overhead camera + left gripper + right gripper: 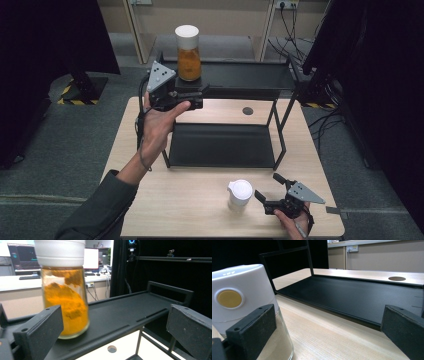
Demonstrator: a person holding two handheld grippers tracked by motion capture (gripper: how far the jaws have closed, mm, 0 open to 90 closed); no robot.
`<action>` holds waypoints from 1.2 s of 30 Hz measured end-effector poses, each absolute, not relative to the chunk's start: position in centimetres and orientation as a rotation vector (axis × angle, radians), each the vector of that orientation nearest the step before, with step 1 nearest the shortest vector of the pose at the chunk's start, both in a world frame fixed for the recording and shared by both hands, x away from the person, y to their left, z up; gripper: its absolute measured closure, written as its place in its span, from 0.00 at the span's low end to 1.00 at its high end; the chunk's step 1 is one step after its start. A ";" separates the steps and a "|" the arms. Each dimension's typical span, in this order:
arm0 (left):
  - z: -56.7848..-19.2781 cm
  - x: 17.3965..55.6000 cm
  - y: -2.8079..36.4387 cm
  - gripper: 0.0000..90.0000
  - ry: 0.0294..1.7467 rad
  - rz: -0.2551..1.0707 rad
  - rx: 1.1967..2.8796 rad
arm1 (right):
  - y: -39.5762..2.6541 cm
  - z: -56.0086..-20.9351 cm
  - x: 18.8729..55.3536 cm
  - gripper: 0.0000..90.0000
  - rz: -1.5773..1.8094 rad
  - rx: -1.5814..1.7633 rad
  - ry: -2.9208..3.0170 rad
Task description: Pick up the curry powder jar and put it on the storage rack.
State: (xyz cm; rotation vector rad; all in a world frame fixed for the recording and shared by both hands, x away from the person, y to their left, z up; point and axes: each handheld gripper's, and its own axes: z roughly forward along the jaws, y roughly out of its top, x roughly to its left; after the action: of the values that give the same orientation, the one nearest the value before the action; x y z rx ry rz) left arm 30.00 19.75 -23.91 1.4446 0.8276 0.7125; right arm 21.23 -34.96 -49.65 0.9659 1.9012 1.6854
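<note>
A glass jar of orange powder (189, 54) with a white lid stands on the left end of the black rack's top shelf (250, 75). My left gripper (202, 95) is held just in front of it, open. In the left gripper view the orange jar (65, 297) rises behind the left jaw, outside the gap of the left gripper (115, 315). A second jar with a white cap (239, 194) stands on the table near the front. My right gripper (266, 186) is open just to its right. In the right gripper view this capped jar (242, 302) sits beside the left jaw of the right gripper (328, 312).
The rack's lower shelf (225, 145) lies bare on the wooden table (200, 210). A small round hole (247, 110) is in the tabletop behind it. Dark equipment and cables stand on the floor at both sides.
</note>
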 end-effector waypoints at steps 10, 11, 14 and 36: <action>-26.6 28.4 20.0 0.00 0.789 0.685 1.439 | -35.0 -49.7 21.2 0.00 1.685 0.967 1.902; -27.0 28.2 20.0 0.00 0.790 0.684 1.432 | -35.0 -49.7 21.2 0.00 1.685 0.967 1.902; -28.0 27.8 20.2 0.00 0.786 0.674 1.427 | -34.9 -49.7 21.2 0.00 1.684 0.966 1.903; -36.2 25.5 21.7 0.00 0.764 0.652 1.420 | -34.9 -49.7 21.2 0.00 1.683 0.968 1.904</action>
State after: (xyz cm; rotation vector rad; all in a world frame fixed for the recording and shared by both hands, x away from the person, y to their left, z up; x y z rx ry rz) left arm 25.52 21.69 -36.16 1.4205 0.7636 0.6516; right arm 21.22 -34.87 -49.67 0.9684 1.9037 1.6829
